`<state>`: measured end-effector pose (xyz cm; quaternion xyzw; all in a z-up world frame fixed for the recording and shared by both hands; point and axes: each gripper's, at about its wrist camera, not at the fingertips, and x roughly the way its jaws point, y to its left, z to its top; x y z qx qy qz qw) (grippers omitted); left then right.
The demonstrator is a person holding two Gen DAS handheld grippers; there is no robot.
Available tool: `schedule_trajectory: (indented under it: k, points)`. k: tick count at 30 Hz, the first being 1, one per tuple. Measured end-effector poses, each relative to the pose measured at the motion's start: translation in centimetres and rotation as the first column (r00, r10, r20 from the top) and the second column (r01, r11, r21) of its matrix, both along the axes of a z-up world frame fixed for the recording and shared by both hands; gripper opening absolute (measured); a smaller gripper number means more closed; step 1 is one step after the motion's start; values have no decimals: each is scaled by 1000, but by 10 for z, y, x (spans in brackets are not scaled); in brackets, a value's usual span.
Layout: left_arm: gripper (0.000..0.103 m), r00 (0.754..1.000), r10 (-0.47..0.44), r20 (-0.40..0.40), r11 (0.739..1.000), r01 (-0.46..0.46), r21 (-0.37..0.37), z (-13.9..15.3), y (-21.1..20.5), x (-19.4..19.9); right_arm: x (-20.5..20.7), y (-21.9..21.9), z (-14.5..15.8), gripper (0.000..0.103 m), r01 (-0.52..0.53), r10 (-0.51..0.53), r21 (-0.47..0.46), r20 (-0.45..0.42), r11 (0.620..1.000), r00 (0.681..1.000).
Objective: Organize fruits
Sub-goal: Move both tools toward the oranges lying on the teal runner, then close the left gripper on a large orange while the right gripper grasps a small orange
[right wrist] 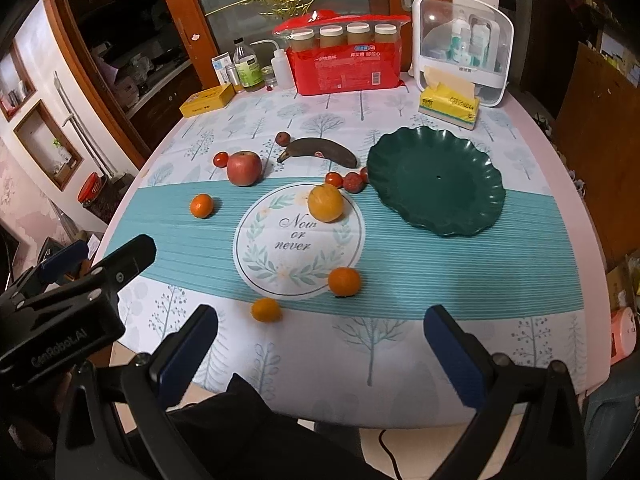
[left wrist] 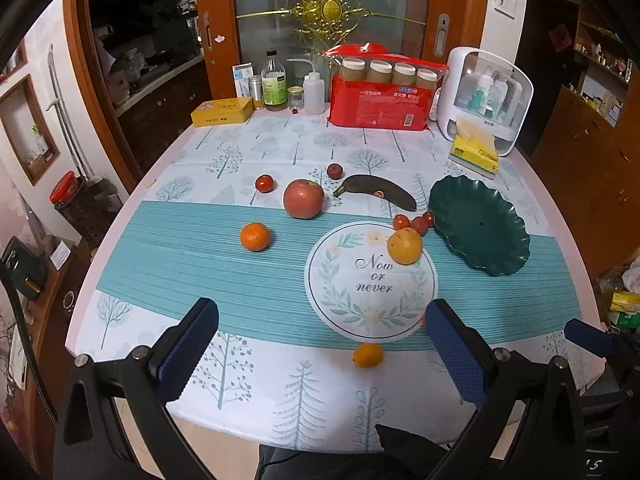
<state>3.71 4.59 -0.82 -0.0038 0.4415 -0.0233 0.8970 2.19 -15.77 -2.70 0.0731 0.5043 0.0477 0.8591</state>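
Left wrist view: left gripper point(left wrist: 322, 350), jaws spread wide, nothing between them, held above the near edge of the worktop point(left wrist: 132, 208).
Right wrist view: right gripper point(right wrist: 321, 354), jaws likewise wide apart and holding nothing; the left gripper's body shows at its lower left.
Nearest fruit: small orange point(right wrist: 266, 309) on the tree-print cloth just short of the teal band; second small orange point(right wrist: 344, 281) at the lower right rim of the round "Now or never" mat point(right wrist: 298, 240).
On the mat: large yellow-orange citrus point(right wrist: 325, 203) at its upper right edge.
Left of the mat: mandarin point(right wrist: 201, 205) alone on the teal band.
Beyond the band: red apple point(right wrist: 244, 168), upright, with a small tomato point(right wrist: 220, 159) just beside it on the left.
Far middle: dark overripe banana point(right wrist: 318, 153) lying flat; a small dark red fruit point(right wrist: 283, 138) just beside its stem end.
Cluster: three small red fruits point(right wrist: 347, 180) between the banana and the citrus, just beside the plate's left rim.
Plate: green scalloped plate point(right wrist: 472, 216), right of the mat, holding no fruit.
Back row: red package point(right wrist: 348, 72), yellow tissue pack point(right wrist: 450, 104), bottles point(right wrist: 250, 68).
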Motion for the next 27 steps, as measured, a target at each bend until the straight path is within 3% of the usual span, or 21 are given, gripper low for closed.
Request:
schedule_trajectory:
  k: [9, 16, 21, 27]
  points:
    - [103, 995, -28, -92, 1000, 26, -16, -23, 51, 49, 20, 33, -15, 102, 72, -69, 51, -65, 996, 996]
    - [103, 990, -84, -116, 996, 84, -10, -36, 84, 96, 37, 56, -34, 100, 177, -161, 91, -156, 980, 974]
    - [101, 984, -117, -138, 993, 115, -20, -47, 102, 132, 48, 68, -55, 97, 257, -221, 124, -245, 959, 944]
    - [98, 974, -149, -172, 989, 143, -50, -76, 119, 174, 61, 79, -92, 93, 364, -280, 166, -384, 916, 880]
